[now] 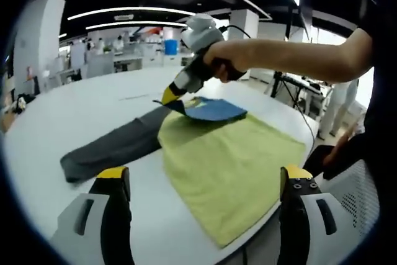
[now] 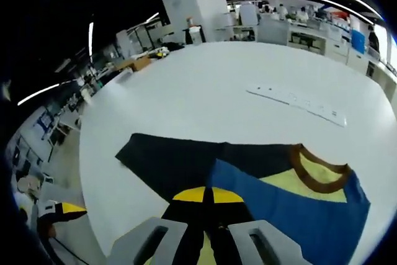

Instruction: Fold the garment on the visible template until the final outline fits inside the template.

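Shirt [image 1: 229, 166] colour-blocked: yellow-green body, blue panel, dark grey sleeve; brown collar [image 2: 319, 172] around a pale yellow patch. Table [image 1: 93, 107] plain white, with a pale strip [image 2: 298, 102] bearing faint marks, possibly print. Both grippers white-bodied with yellow-tipped black jaws: left gripper [image 1: 205, 181], right gripper [image 2: 208, 197].

— What have we got on the bench [image 1: 74, 116]?

— A garment [image 1: 229, 159] lying flat — its big yellow-green panel spreads toward the near edge, and a dark grey sleeve [image 1: 115, 147] stretches out to one side.

— And the far end?

— We see a blue part folded over on top of the yellow-green; in the right gripper view it carries a brown neck band [image 2: 319, 172] around a pale yellow inside.
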A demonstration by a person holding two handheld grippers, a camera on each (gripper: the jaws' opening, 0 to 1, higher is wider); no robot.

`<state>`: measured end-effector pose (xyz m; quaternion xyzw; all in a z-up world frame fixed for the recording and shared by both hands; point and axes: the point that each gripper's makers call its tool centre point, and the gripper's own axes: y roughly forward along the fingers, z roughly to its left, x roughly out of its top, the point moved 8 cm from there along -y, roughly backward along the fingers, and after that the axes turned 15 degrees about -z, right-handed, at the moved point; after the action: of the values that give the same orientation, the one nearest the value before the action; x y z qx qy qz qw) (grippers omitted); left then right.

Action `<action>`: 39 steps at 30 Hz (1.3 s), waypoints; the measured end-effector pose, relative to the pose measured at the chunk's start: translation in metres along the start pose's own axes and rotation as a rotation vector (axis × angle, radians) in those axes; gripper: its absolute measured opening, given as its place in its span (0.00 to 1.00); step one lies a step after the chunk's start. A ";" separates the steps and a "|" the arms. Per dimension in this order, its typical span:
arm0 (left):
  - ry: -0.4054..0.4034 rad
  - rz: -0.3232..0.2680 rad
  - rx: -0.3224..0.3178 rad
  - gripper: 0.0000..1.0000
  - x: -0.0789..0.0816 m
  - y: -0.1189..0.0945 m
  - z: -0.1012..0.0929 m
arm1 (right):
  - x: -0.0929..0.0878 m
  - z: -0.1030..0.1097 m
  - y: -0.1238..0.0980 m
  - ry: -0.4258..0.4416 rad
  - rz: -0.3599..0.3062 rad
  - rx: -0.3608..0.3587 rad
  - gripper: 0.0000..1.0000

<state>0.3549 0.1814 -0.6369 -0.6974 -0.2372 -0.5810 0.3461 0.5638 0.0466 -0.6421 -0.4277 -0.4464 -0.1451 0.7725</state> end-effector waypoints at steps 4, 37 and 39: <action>0.000 0.011 -0.005 0.98 -0.003 -0.001 -0.002 | -0.010 -0.005 0.007 0.000 0.022 -0.015 0.00; 0.030 0.022 0.056 0.99 0.002 -0.004 0.007 | -0.025 -0.039 -0.034 -0.131 -0.009 0.042 0.63; 0.034 0.024 0.065 0.99 0.002 -0.005 0.009 | -0.028 -0.045 -0.041 -0.131 -0.013 0.037 0.63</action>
<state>0.3571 0.1911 -0.6344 -0.6786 -0.2417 -0.5806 0.3794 0.5491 -0.0178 -0.6538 -0.4190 -0.5015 -0.1133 0.7484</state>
